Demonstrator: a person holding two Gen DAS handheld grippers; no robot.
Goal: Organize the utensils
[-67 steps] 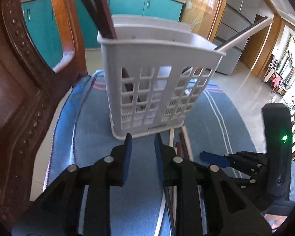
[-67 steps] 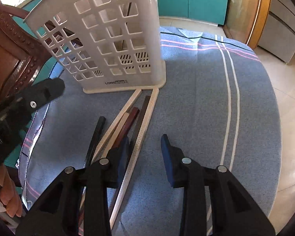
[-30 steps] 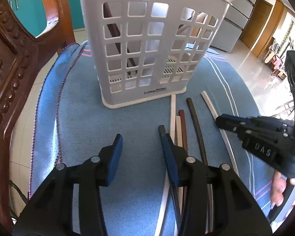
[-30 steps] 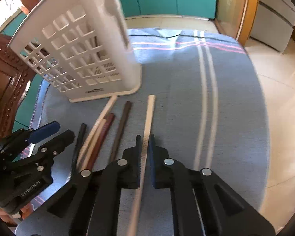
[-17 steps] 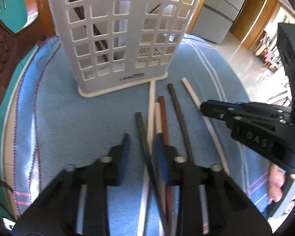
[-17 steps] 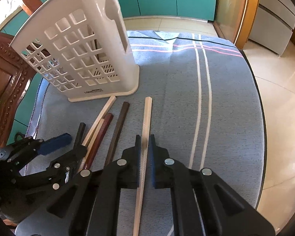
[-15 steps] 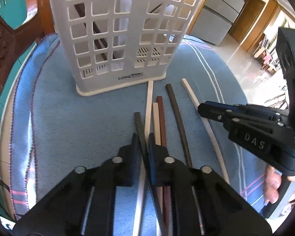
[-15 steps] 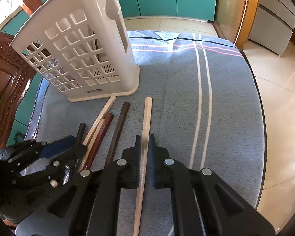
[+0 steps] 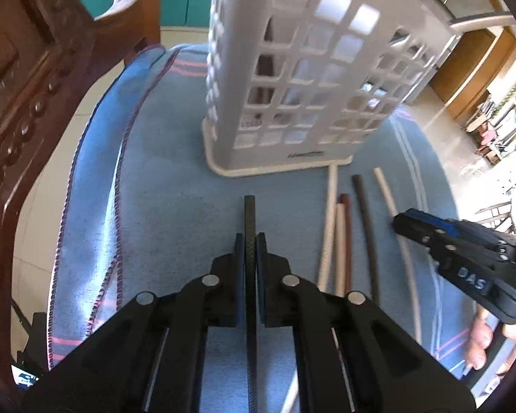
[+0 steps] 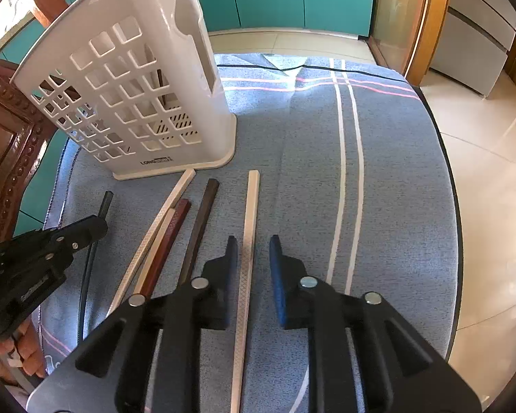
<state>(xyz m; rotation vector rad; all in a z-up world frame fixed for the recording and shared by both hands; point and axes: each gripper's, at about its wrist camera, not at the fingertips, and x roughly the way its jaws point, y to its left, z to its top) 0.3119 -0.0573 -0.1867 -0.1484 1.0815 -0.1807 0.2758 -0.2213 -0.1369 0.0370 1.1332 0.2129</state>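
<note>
Black fingers of our left gripper (image 9: 250, 241) clamp a black chopstick (image 9: 249, 213), its tip pointing at 12 o'clock toward the white basket (image 10: 127, 103). At 3 o'clock, loose chopsticks (image 10: 175, 230) lie on the blue-clothed worktop (image 10: 395, 172). Our right gripper (image 10: 253, 249) stands narrowly parted astride a cream chopstick (image 10: 250, 213).
</note>
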